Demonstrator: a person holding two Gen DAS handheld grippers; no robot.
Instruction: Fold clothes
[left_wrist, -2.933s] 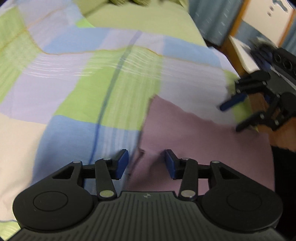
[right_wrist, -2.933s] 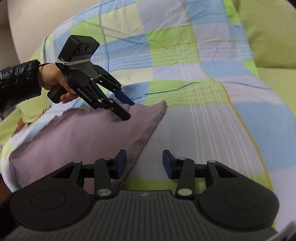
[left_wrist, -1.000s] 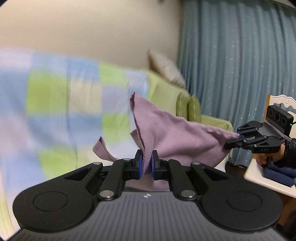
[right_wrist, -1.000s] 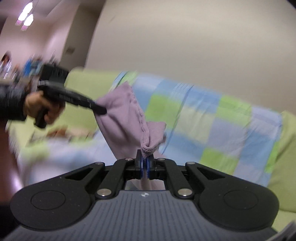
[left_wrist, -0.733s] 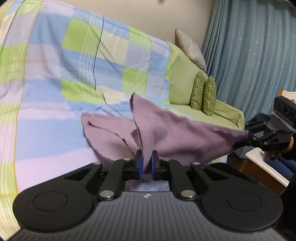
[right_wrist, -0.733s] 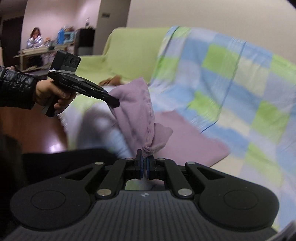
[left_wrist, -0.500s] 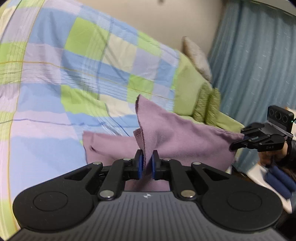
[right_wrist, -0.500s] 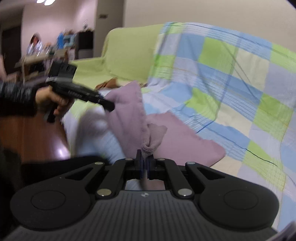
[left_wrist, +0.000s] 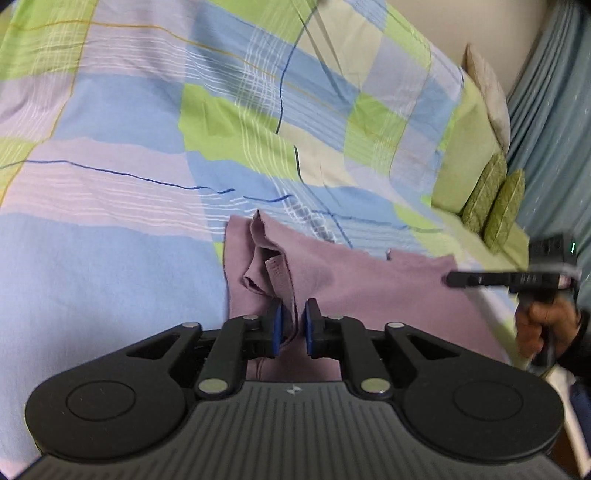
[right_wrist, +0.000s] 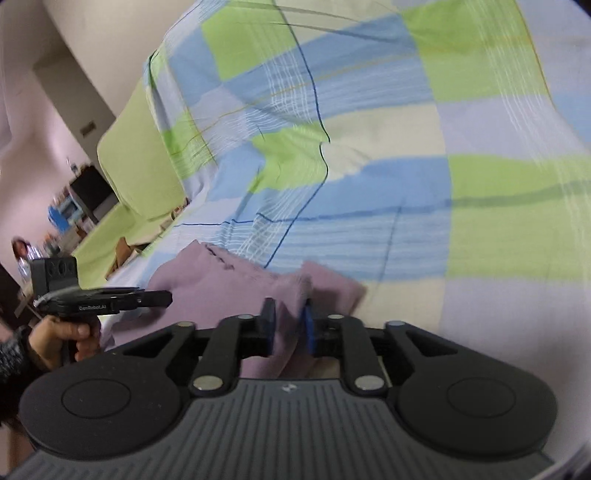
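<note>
A mauve cloth (left_wrist: 369, 280) lies on the checked blanket (left_wrist: 129, 206), folded over on itself, with a rumpled edge near its left end. My left gripper (left_wrist: 292, 325) sits low over that end, jaws slightly parted, with a fold of the cloth still between the blue pads (left_wrist: 276, 325). My right gripper (right_wrist: 286, 325) is at the cloth's (right_wrist: 214, 291) other end, jaws slightly parted with cloth between them. Each gripper shows in the other's view, the right one (left_wrist: 458, 278) and the left one (right_wrist: 162, 297).
The checked blanket covers a light green sofa (left_wrist: 465, 155) with two green cushions (left_wrist: 495, 203). A blue curtain (left_wrist: 554, 129) hangs at the right. In the right wrist view a room with furniture (right_wrist: 70, 210) lies beyond the sofa's end.
Both grippers brought the lifted cloth down onto the blanket, folding it over. Their jaws, shut tight on the cloth before, have now parted a little.
</note>
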